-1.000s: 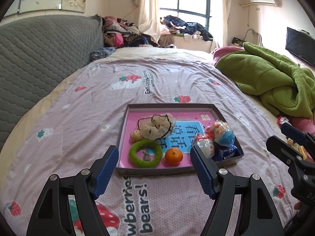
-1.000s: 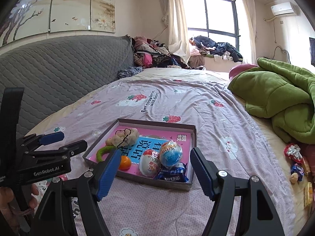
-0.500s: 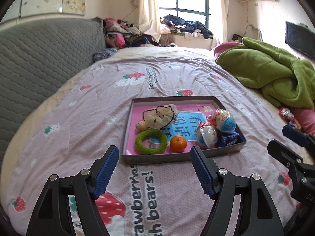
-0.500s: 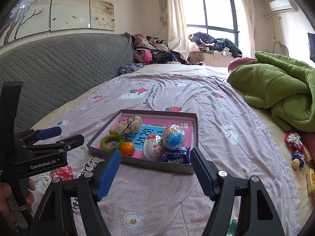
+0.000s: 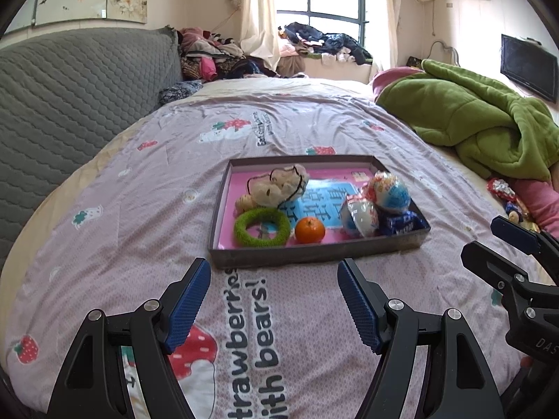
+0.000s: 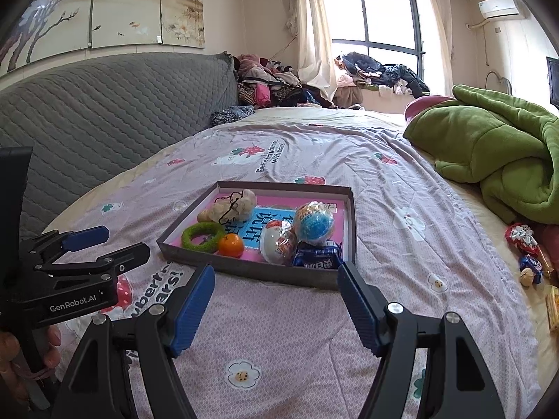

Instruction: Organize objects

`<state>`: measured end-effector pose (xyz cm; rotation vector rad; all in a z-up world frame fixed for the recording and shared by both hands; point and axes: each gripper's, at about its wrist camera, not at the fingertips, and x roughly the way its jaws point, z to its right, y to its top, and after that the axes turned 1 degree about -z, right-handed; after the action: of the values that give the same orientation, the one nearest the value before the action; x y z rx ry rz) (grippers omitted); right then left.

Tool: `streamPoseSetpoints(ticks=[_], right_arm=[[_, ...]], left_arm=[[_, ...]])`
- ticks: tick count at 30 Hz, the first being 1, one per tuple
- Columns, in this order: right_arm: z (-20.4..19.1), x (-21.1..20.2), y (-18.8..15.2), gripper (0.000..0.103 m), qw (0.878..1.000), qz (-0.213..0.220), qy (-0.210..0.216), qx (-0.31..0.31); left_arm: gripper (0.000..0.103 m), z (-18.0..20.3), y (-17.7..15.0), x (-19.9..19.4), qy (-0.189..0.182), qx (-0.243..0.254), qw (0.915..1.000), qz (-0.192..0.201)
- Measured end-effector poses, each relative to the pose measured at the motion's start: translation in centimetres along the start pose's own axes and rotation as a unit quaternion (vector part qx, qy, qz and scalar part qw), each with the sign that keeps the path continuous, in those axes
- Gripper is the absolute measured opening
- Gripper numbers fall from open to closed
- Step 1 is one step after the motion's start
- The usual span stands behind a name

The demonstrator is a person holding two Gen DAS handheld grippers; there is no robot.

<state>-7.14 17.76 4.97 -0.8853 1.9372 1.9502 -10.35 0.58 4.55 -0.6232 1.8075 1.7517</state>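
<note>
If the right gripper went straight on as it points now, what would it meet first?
Probably the near wall of the shallow grey cardboard tray, just ahead of the open right gripper; depth is uncertain, so it might touch the pink printed bedspread first.

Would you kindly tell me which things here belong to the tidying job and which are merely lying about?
Job:
- tray
- green ring
- orange
- plush toy
- two wrapped eggs
- blue packet
- loose snacks

Lying about:
- green blanket
- clothes pile
- television

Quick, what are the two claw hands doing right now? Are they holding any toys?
Left gripper: open, holding nothing, short of the tray.
Right gripper: open, holding nothing.
</note>
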Motion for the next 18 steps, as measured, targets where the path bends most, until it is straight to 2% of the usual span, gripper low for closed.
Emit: streamPoseSetpoints(ticks=[18], right_arm=[[-1.0, 0.6, -4.8, 0.072, 0.999, -0.036, -0.009, 0.011]], left_arm=[[0.076, 0.6, -4.3, 0.2, 0.009, 0.009, 0.9997, -0.022]])
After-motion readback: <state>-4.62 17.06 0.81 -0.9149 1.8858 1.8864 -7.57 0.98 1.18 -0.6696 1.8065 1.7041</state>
